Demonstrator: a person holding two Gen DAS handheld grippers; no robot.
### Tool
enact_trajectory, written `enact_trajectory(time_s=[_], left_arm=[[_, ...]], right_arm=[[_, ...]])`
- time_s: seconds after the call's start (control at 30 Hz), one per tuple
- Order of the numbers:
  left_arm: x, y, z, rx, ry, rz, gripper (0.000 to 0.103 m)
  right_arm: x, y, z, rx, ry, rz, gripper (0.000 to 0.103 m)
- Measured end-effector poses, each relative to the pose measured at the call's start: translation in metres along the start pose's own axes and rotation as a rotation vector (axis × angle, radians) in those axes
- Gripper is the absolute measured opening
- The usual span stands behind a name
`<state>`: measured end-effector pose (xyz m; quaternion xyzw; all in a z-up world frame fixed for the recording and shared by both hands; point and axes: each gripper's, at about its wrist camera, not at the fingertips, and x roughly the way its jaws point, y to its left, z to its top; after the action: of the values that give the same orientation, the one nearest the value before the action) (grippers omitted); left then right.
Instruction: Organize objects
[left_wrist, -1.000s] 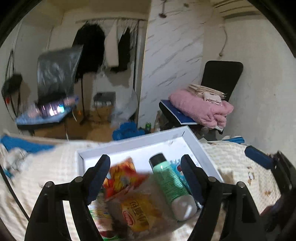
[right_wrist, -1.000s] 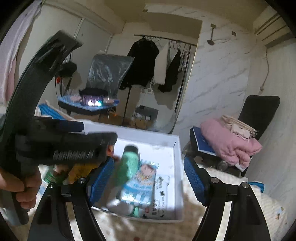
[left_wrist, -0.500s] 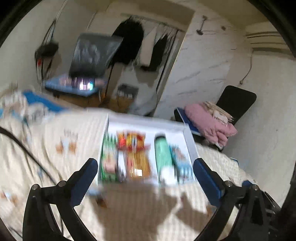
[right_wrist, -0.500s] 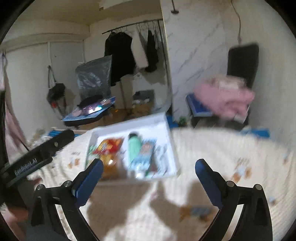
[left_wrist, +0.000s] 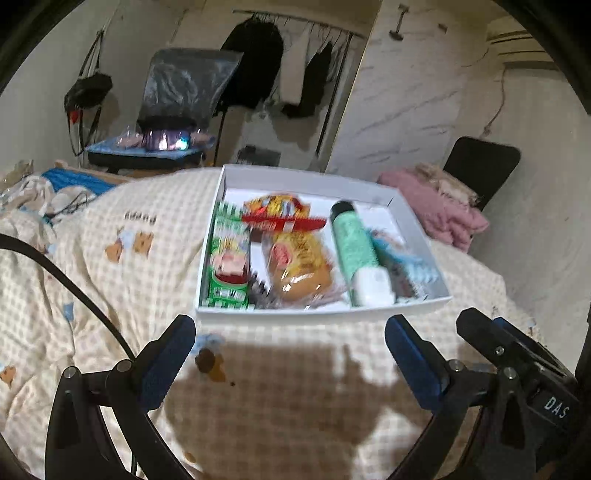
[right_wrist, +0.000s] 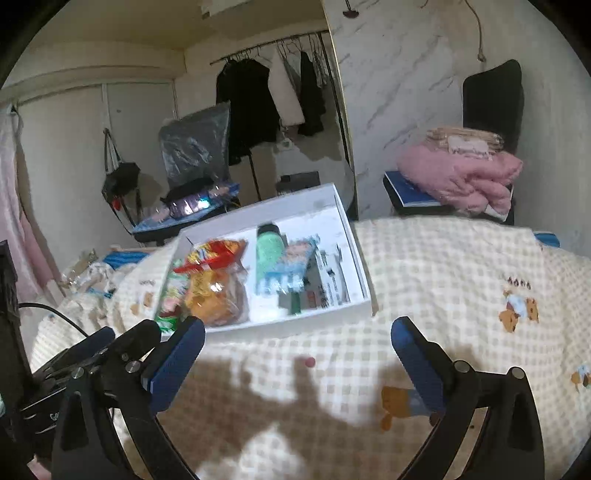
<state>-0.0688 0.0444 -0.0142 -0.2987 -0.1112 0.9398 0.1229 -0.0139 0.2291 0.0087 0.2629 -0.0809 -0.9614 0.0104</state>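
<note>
From the left wrist view, the left gripper (left_wrist: 290, 352) points forward and somewhat downward over the bed (left_wrist: 122, 258), its blue-padded fingers (left_wrist: 168, 360) spread wide with nothing between them. Ahead of them a white box (left_wrist: 321, 314) lies on the checked quilt, well beyond the fingertips. It holds a green packet (left_wrist: 227, 266), a red snack bag (left_wrist: 282, 214), a yellow bag (left_wrist: 299, 264), a mint-green bottle (left_wrist: 354, 243) lying flat and a blue packet (left_wrist: 400, 254). Part of the right gripper shows at the lower right edge.

From the right wrist view, the right gripper (right_wrist: 297, 350) also tilts down toward the quilt, fingers (right_wrist: 415, 360) wide apart and empty. The box sits ahead and slightly left, clear of both fingertips. The left gripper's black frame crowds the lower left.
</note>
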Motion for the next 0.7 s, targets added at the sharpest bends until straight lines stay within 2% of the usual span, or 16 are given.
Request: enact_trajectory(time_s=[0.1, 0.2, 0.27, 0.57, 0.7], left_arm=[[0.003, 0.002, -0.003, -0.020, 0.011, 0.020, 0.103], [0.001, 0.000, -0.007, 0.008, -0.013, 0.041, 0.103], [0.003, 0.000, -0.008, 0.012, 0.004, 0.059, 0.103], [0.009, 0.018, -0.008, -0.083, 0.042, 0.038, 0.103], [0.011, 0.025, -0.008, -0.133, 0.057, -0.009, 0.103]], right_arm=[[0.006, -0.003, -0.005, 0.023, 0.030, 0.020, 0.101], [0.001, -0.002, -0.010, 0.027, -0.006, -0.017, 0.101], [0.000, 0.001, -0.011, 0.018, -0.018, -0.019, 0.101], [0.006, 0.011, -0.019, 0.017, 0.004, 0.010, 0.101], [0.013, 0.012, -0.022, 0.012, 0.040, 0.013, 0.101]])
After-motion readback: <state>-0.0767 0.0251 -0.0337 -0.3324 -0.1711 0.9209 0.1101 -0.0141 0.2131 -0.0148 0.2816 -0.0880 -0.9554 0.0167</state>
